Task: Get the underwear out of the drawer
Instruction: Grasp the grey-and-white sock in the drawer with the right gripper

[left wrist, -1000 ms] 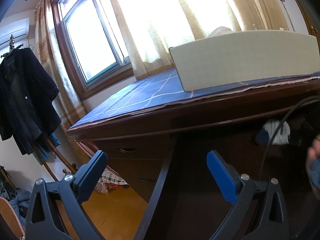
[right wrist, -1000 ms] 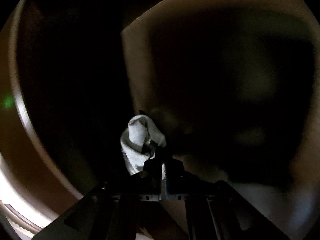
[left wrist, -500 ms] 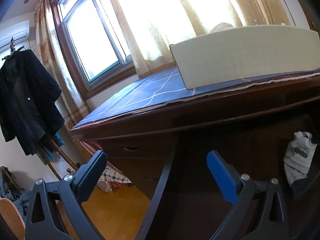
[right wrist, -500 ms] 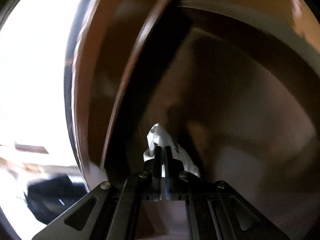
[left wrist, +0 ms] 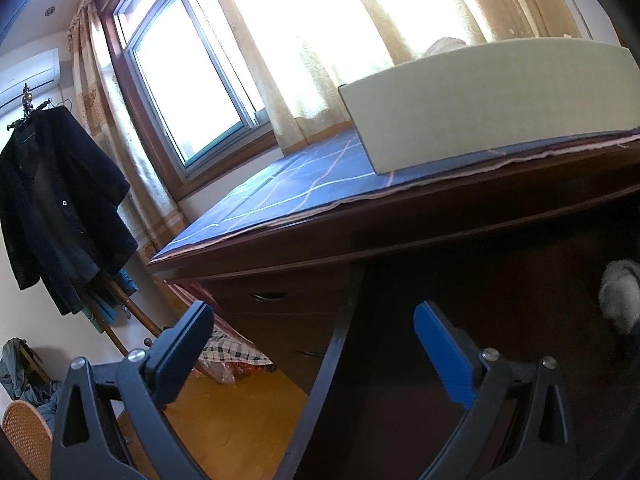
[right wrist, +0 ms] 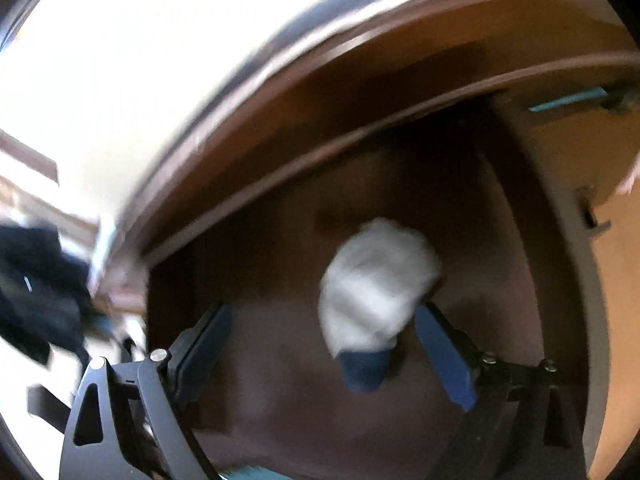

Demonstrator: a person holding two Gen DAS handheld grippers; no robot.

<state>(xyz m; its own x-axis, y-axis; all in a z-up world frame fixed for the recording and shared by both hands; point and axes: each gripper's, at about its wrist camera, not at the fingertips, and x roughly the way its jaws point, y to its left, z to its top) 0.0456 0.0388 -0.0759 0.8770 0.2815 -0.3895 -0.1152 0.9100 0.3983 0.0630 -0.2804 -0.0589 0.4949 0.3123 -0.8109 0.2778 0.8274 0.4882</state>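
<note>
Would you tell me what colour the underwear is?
White-grey with a dark blue band, the underwear shows best in the right wrist view.

likely a bedroom: curtained window (left wrist: pixel 192 92), hung coat (left wrist: pixel 60 208), wooden dresser (left wrist: pixel 400 240).

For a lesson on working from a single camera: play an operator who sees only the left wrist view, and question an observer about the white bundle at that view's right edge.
Operator: What is the white bundle at my right edge?
Observer: It is underwear, white with a dark blue band at its lower end.
Operator: Is the right gripper holding it?
Observer: No. The right gripper has just been opening its jaws. The cloth is between them, blurred and not clamped.
</note>
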